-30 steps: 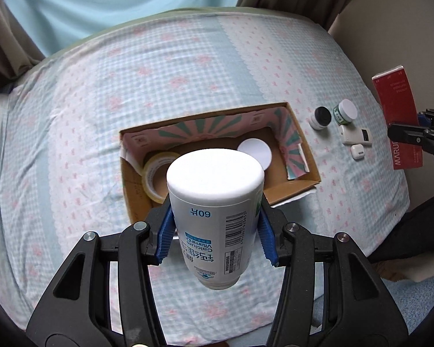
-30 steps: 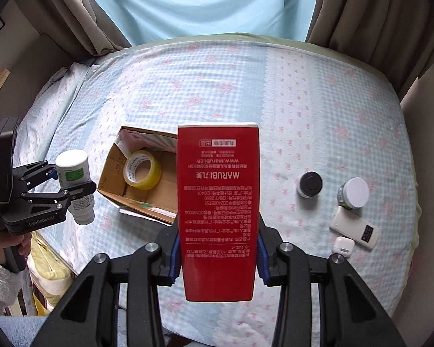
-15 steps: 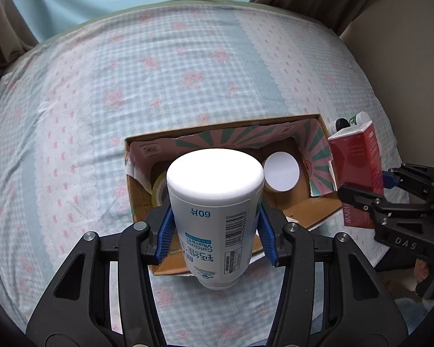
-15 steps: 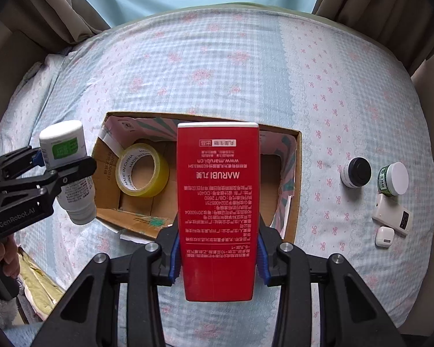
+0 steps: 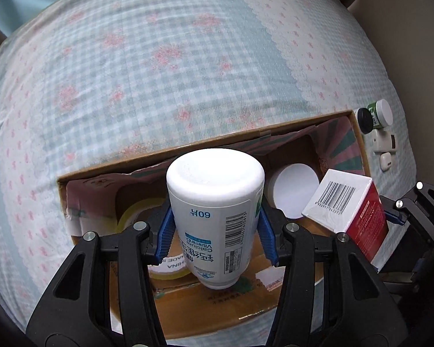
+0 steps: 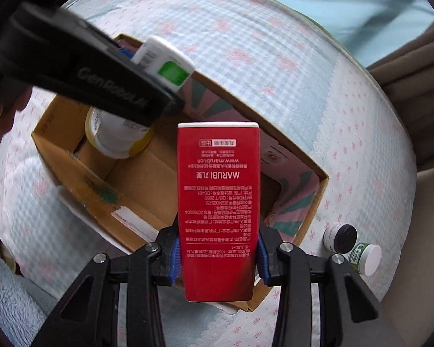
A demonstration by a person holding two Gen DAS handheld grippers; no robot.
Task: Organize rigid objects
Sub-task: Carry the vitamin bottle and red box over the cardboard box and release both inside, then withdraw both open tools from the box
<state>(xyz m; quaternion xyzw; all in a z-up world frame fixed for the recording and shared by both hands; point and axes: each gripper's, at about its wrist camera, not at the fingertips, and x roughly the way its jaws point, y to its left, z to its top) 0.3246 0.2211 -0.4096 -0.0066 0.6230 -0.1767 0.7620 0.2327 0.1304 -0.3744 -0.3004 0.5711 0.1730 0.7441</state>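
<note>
We held both grippers over the cardboard box [image 5: 358, 144]: left gripper [image 5: 215, 237] clenched the vitamin bottle [image 5: 217, 202], right gripper [image 6: 217, 256], at 3 o'clock, clenched the red carton [image 6: 218, 202].

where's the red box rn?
Red box is clamped in the right gripper, held over the right end of the cardboard box, beside the white bottle.
</note>
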